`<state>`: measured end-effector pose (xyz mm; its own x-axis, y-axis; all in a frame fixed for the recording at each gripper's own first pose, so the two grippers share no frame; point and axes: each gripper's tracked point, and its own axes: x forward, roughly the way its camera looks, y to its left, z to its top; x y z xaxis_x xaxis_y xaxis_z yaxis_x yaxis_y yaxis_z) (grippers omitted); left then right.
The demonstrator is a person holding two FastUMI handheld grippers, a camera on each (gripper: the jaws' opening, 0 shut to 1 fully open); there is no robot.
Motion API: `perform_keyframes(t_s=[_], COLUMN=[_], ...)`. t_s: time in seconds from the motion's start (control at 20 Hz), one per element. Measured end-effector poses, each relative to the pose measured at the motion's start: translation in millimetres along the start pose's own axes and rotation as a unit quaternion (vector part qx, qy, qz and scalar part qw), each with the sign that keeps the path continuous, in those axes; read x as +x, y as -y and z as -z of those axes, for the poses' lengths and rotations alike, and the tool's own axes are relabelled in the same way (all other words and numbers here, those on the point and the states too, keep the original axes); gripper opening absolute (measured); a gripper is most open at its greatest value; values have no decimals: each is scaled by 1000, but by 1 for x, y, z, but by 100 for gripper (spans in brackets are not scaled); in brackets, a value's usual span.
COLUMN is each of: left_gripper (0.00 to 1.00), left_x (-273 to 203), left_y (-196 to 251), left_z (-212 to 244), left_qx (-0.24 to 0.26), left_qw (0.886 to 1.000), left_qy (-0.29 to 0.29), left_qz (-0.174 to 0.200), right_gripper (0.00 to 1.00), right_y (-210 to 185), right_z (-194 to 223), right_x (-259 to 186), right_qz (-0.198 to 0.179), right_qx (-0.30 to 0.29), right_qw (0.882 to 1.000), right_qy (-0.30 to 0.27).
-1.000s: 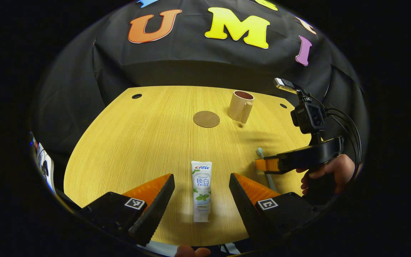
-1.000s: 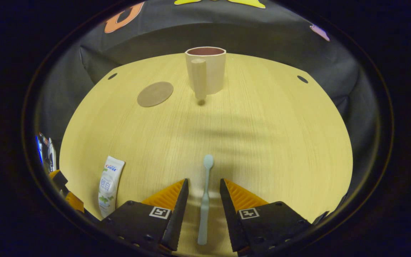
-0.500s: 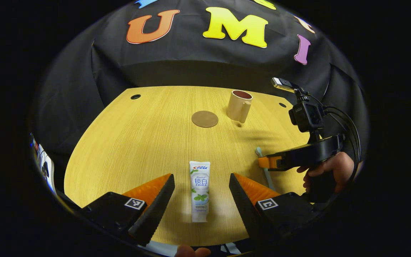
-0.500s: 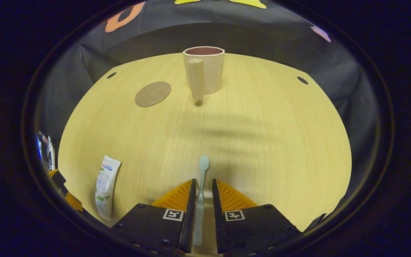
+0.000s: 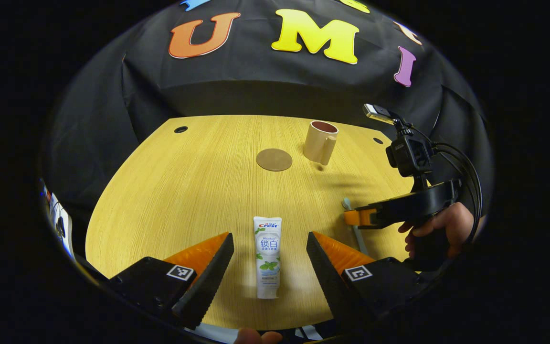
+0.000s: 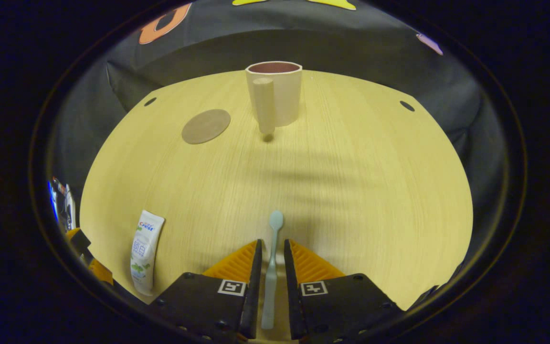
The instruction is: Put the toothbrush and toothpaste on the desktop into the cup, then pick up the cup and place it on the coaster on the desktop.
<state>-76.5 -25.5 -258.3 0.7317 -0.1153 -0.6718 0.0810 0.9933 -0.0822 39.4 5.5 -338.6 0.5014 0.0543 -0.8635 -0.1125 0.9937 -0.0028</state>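
Lying flat on the surface (image 6: 351, 181), the toothbrush (image 6: 271, 267) is being pinched by the right gripper (image 6: 270, 267), its jaws pressed against the handle. The toothpaste (image 5: 268, 255) is being straddled by the left gripper (image 5: 269, 258), jaws spread wide, untouched. At twelve o'clock, the cup (image 6: 275, 93) is being seen upright, the coaster (image 6: 206, 126) at eleven.

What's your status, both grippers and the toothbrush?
Right gripper shut on toothbrush. Left gripper open, straddling toothpaste. Cup upright, path clear.
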Motion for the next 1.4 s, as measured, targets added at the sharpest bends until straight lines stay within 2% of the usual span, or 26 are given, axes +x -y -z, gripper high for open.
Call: perform_keyframes(t_s=[0.35, 0.45, 0.65, 0.7, 0.8, 0.85, 0.9, 0.95, 1.3, 1.4], left_gripper=[99, 98, 98, 98, 98, 98, 98, 98, 99, 99], left_x=[1, 1, 1, 1, 1, 2, 2, 2, 15, 21], left_y=[0, -1, 0, 0, 0, -1, -1, -2, -2, -3], left_z=[0, 0, 0, 1, 1, 2, 2, 3, 18, 26], left_qx=[-1, -2, -1, 0, -1, -2, -2, -4, -9, -5], left_qw=[1000, 1000, 1000, 1000, 1000, 1000, 1000, 1000, 1000, 1000], left_qy=[0, -1, 0, 0, 0, -1, -2, -3, -10, -12], left_qz=[0, 0, 0, 0, 0, -1, -1, -2, -10, -13], right_gripper=[27, 9, 9, 4, 5, 1, 3, 1, 3, 1], right_y=[0, 1, 3, 2, 4, 3, 3, 4, 7, 8], right_z=[-3, -3, -4, -3, -3, -3, -3, -2, 1, 0], right_x=[0, 1, 1, 2, 2, 0, 1, 0, -2, -5], right_qz=[9, 10, 15, 13, 14, 13, 11, 10, 4, 3], right_qx=[-2, -2, 1, 5, 5, 6, 8, 11, 25, 29], right_qw=[1000, 1000, 1000, 1000, 1000, 1000, 1000, 1000, 1000, 1000], right_qy=[4, 2, 1, 1, 2, 1, 0, 0, -4, -2])
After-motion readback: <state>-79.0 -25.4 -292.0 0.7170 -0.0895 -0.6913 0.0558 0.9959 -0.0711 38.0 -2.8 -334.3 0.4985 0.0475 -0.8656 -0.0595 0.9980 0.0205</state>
